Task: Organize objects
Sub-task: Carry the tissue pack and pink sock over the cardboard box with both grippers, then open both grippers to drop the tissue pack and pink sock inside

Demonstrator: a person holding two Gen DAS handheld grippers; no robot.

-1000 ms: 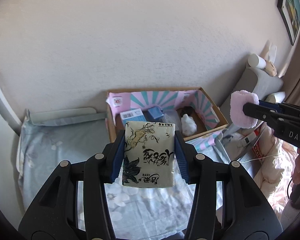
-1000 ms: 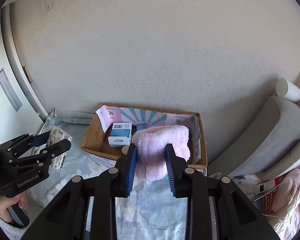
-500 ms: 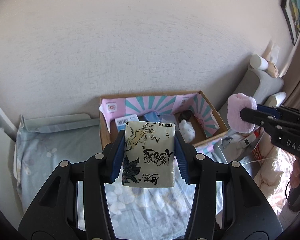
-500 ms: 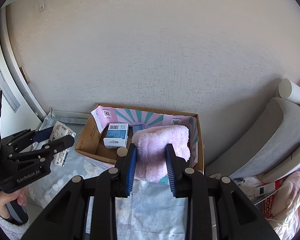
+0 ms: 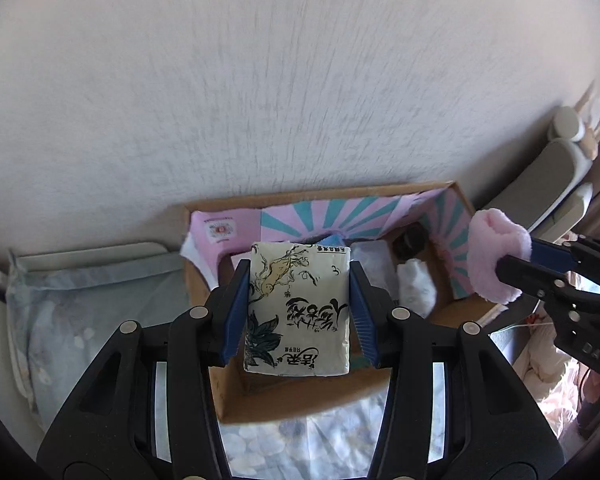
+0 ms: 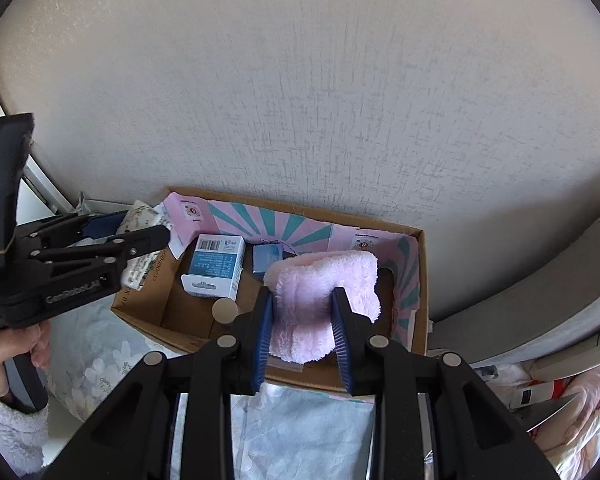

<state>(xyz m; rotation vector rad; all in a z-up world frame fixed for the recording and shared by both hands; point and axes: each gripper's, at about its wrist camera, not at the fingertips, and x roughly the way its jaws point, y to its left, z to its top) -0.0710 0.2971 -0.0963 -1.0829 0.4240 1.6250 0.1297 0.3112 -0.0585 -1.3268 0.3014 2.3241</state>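
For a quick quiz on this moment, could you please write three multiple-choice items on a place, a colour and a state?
1. Where is the blue-and-white carton?
A. inside the cardboard box
B. on the grey cushion
C. in a claw

2. What colour is the fluffy cloth?
A. green
B. pink
C. black

3. What is the left claw doing?
A. hanging open and empty
B. gripping a cup
C. gripping the printed packet

Answers: A, the carton rests on the box floor; B, its pile is pale pink; C, both pads press the packet's sides.
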